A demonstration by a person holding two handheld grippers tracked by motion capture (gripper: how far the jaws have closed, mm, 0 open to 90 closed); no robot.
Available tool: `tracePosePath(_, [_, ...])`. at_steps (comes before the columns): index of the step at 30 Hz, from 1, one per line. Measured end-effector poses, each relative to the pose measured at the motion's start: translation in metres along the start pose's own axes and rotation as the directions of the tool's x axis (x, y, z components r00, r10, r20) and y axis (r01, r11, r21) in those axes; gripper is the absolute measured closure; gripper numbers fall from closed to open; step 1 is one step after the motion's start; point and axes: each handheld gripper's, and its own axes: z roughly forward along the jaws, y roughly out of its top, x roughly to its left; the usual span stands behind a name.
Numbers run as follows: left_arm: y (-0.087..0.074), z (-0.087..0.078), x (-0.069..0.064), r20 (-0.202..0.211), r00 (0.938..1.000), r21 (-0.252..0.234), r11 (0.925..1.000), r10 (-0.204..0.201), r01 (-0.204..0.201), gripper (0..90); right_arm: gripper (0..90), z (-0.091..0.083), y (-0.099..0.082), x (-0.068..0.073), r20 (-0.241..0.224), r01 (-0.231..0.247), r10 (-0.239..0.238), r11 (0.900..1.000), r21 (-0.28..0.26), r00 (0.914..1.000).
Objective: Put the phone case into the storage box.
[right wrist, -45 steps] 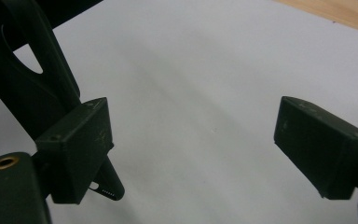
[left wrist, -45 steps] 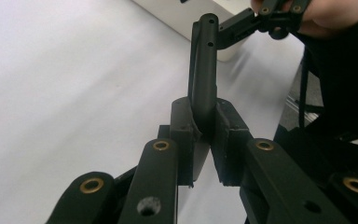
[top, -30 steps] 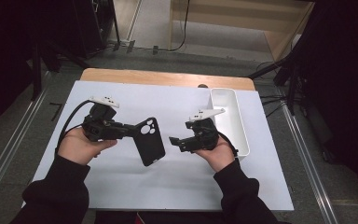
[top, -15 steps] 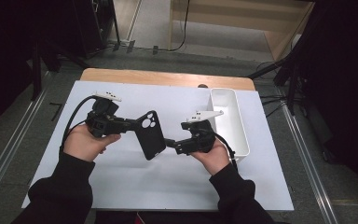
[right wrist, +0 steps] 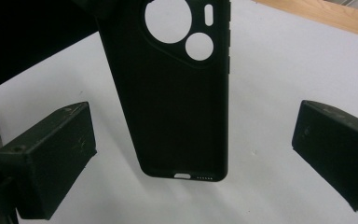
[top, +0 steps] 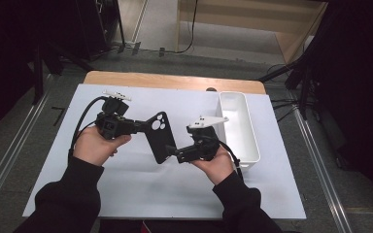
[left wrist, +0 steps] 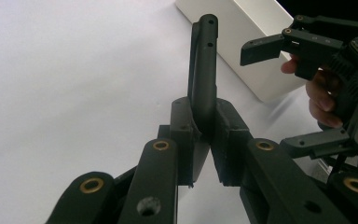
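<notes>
Left gripper (top: 138, 127) pinches the black phone case (top: 161, 137) by its edge, lifted beside the white bin (top: 239, 127), presenting it to the right gripper (top: 172, 154), whose jaws have just been opening and stand spread around its lower end without contact.

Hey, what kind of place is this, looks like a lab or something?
Probably a lab or recording setup, not a home. A white board lies over a wooden table, cables cross a bare grey floor, and metal rails flank the table. A person works there with two hand-held tools.

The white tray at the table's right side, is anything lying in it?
No, in the high view the white tray shows a bare white inside, and the black phone case is held up left of it.
</notes>
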Motion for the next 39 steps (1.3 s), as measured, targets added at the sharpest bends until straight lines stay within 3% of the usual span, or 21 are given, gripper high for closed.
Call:
tracePosePath(4, [0.001,0.003,-0.001,-0.014,0.9999,0.007,1.0000,0.001,-0.001,79.4,0.0,0.002,0.001,0.004,0.001,-0.001,0.001,1.0000,-0.007,1.0000])
tracePosePath(11, [0.000,0.008,-0.002,0.000,1.0000,0.018,0.9998,-0.001,0.001,79.3,0.0,0.002,0.004,0.009,-0.008,0.007,-0.007,0.9998,-0.017,0.9999])
tracePosePath(18, [0.000,0.011,-0.008,0.015,0.9999,0.027,0.9996,-0.001,0.000,79.3,0.0,0.007,0.004,0.015,0.037,0.016,-0.015,0.9998,-0.012,0.9992])
tracePosePath(24, [0.000,0.014,-0.011,0.051,0.9987,0.039,0.9992,0.000,-0.002,79.3,0.0,0.012,0.006,0.018,0.060,0.008,-0.008,0.9999,-0.006,0.9982])
tracePosePath(33, [-0.001,0.017,-0.016,0.058,0.9983,0.045,0.9989,0.011,-0.014,79.2,0.0,0.019,0.007,0.024,0.092,0.031,-0.030,0.9995,-0.004,0.9953])
tracePosePath(39, [-0.002,0.021,-0.019,0.064,0.9979,0.050,0.9987,0.011,-0.014,79.2,0.0,0.026,0.007,0.024,0.093,-0.003,0.004,0.9999,-0.011,0.9956])
